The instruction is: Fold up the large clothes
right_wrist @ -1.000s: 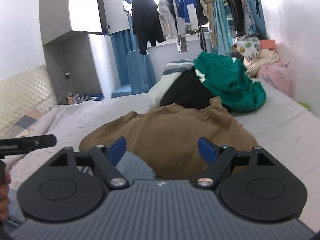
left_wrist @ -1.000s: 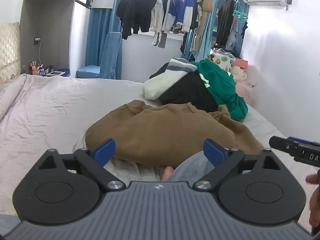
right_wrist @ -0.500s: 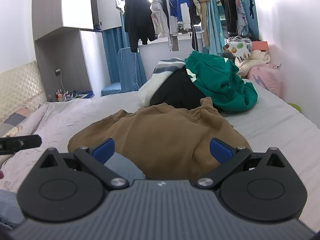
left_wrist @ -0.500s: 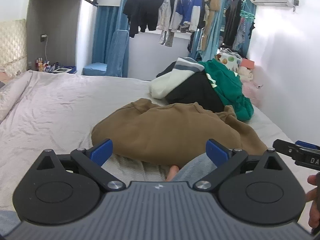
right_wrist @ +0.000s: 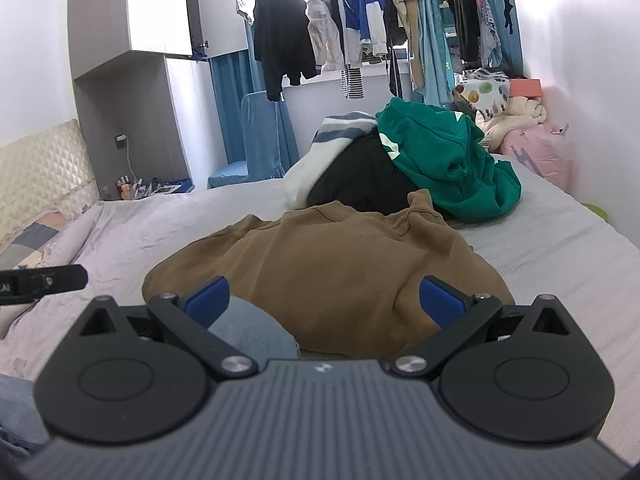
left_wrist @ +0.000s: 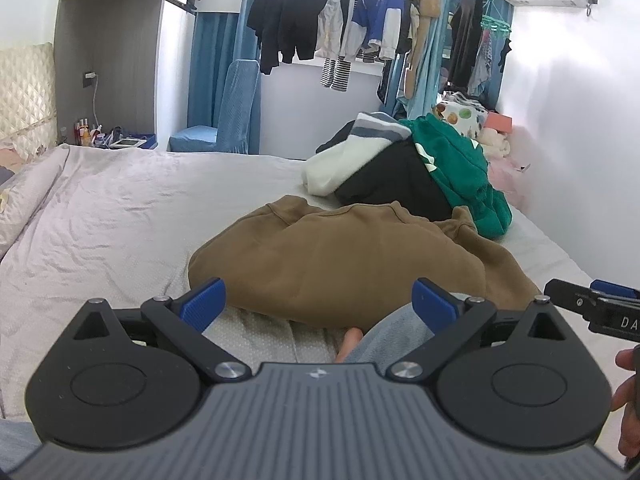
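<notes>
Most of both views is taken up by the bed [left_wrist: 120,216], its pale sheet wrinkled and bare on the left. On it, just ahead of both tools, lies the brown sweatshirt [left_wrist: 352,256], a rumpled mound not yet spread flat, so folding looks barely begun. Behind it on the far right sits a heap of other clothes [right_wrist: 400,160]: a green hoodie, a black garment and a white-and-grey striped one, probably waiting their turn; the brown piece touches the heap's near edge, which could snag when it is pulled out. More garments hang on a rail [left_wrist: 360,20] at the window, well apart. A blue-covered chair [left_wrist: 228,120] stands beyond the bed.

The left gripper [left_wrist: 318,304] hovers low with its fingers released and nothing between them. The right gripper [right_wrist: 326,300] has just been spreading its fingers; they are wide apart and empty, seemingly readied for a hem. The person's knee in grey-blue cloth [right_wrist: 256,332] sits between the tools and the sweatshirt, partly hiding its near edge.
</notes>
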A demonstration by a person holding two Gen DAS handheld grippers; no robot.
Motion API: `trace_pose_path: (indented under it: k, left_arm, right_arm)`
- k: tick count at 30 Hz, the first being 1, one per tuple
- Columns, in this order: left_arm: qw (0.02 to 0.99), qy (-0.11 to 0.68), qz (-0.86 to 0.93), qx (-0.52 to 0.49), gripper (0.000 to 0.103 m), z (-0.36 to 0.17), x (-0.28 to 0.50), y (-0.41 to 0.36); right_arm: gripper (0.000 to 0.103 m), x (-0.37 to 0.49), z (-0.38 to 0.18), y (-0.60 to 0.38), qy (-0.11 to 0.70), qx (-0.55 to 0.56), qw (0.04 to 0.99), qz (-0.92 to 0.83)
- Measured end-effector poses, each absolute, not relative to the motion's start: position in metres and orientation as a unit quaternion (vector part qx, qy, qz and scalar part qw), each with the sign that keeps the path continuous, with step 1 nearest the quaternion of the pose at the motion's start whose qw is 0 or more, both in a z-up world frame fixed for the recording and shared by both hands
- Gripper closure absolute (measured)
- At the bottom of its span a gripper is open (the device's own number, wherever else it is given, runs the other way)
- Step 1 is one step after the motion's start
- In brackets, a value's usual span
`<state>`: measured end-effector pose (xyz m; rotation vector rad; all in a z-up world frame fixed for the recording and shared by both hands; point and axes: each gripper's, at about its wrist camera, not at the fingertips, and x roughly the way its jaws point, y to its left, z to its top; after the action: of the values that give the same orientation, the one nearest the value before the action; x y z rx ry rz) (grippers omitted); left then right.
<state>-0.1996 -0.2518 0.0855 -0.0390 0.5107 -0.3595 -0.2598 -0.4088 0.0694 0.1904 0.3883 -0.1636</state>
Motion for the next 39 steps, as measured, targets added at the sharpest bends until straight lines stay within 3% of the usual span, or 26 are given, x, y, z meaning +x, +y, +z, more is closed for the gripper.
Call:
trace_pose_path:
  k: [39]
  left_arm:
    - [0.948,0.255,-0.191,-0.020,0.002,0.0877,-0.2058,-0.2536]
  right_arm:
    - [0.000,-0.2629,0.0604,-0.4170,0.203,0.105,0.970,-0.083]
